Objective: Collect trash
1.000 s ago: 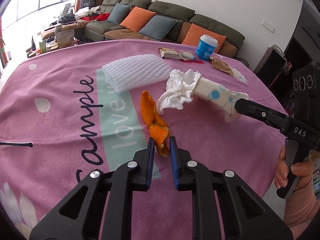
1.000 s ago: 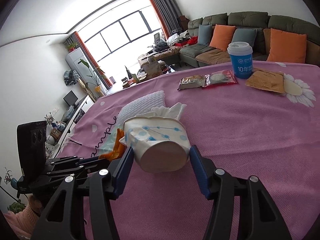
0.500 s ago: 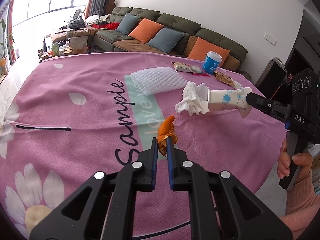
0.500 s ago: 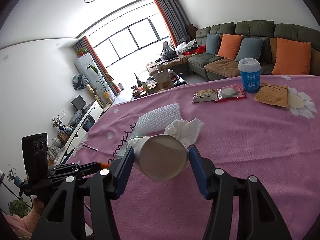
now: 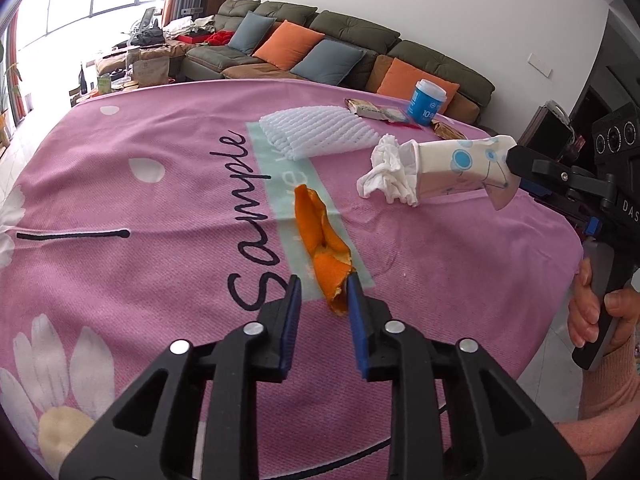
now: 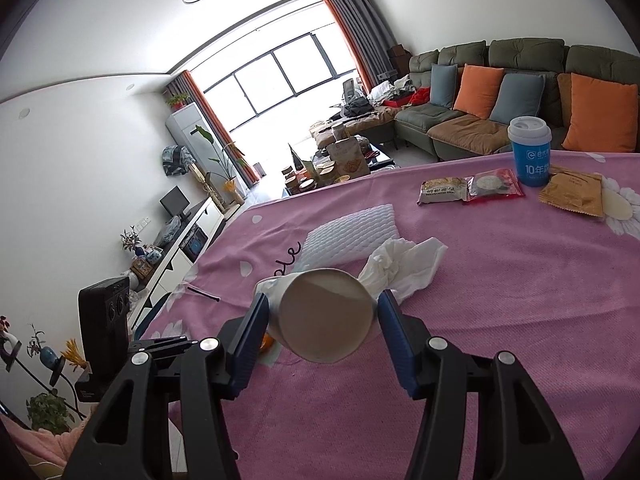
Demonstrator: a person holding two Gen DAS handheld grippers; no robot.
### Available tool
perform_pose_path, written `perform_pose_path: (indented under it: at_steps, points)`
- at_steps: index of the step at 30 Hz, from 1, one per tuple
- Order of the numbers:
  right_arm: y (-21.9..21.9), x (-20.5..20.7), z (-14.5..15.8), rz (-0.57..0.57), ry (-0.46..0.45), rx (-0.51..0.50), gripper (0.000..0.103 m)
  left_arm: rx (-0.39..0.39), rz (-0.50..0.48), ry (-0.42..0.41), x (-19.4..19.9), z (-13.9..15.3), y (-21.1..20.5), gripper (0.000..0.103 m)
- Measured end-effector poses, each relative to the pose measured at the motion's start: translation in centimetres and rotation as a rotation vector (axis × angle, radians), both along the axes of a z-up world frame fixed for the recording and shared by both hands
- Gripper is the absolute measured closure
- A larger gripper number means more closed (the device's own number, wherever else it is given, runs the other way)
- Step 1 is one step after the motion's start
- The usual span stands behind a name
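A: Much collected already?

B: Only a part, judging from here. Clamped between the pads of the right gripper (image 6: 322,300): a paper cup (image 6: 324,316), held sideways above the pink tablecloth (image 5: 120,200), bottom toward the camera. Pushed into its mouth and hanging out: a crumpled tissue (image 5: 386,178). Probably meant as a container for the small trash.

A: And on the left side?

B: Opening the jaws of the left gripper (image 5: 323,282) at this moment. Between them, the near end of an orange peel (image 5: 316,228), lying flat on the cloth. Perhaps touching the right pad, clearly apart from the left one. Not gripped, so not lifted.

A: Left to do, then?

B: Quite a lot. First the peel, likely to go into the cup beside the tissue. Then the white foam net (image 5: 320,130) beyond it. At the far edge, two snack wrappers (image 6: 470,188), a blue cup (image 6: 530,152) with a lid and a brown packet (image 6: 572,194), all untouched. Blue cup perhaps not trash at all; impossible to tell. No bin or bag to see in either view.
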State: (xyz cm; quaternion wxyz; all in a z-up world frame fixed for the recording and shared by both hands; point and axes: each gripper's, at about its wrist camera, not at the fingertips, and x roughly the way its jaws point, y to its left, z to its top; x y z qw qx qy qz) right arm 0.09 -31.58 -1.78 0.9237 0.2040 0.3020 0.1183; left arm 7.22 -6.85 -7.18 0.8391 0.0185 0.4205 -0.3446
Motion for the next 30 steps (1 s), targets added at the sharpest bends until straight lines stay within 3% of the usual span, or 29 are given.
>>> perform_pose_path:
  at_steps: [2,6,22,23,27,30]
  points:
    - [0.2,0.3,-0.2,0.006,0.004,0.006,0.049,-0.011,0.0,0.009,0.1,-0.2,-0.1,0.093]
    - [0.6,0.9,-0.6,0.021,0.01,0.016,0.049,-0.024,0.015,-0.006,0.1,0.0,0.3,0.095]
    - [3.2,2.5,-0.7,0.108,-0.001,0.053,0.049,-0.036,0.113,-0.095,-1.4,2.9,5.9,0.099]
    - [3.4,2.7,-0.7,0.112,0.001,0.053,0.049,-0.031,0.113,-0.085,-1.4,2.7,6.3,0.098]
    - [4.0,3.0,-0.9,0.129,0.009,0.057,0.049,0.012,0.125,-0.069,-1.3,1.5,7.0,0.075]
    - [4.4,3.1,-1.0,0.137,0.014,0.055,0.049,0.026,0.123,-0.057,-1.1,0.7,7.0,0.071]
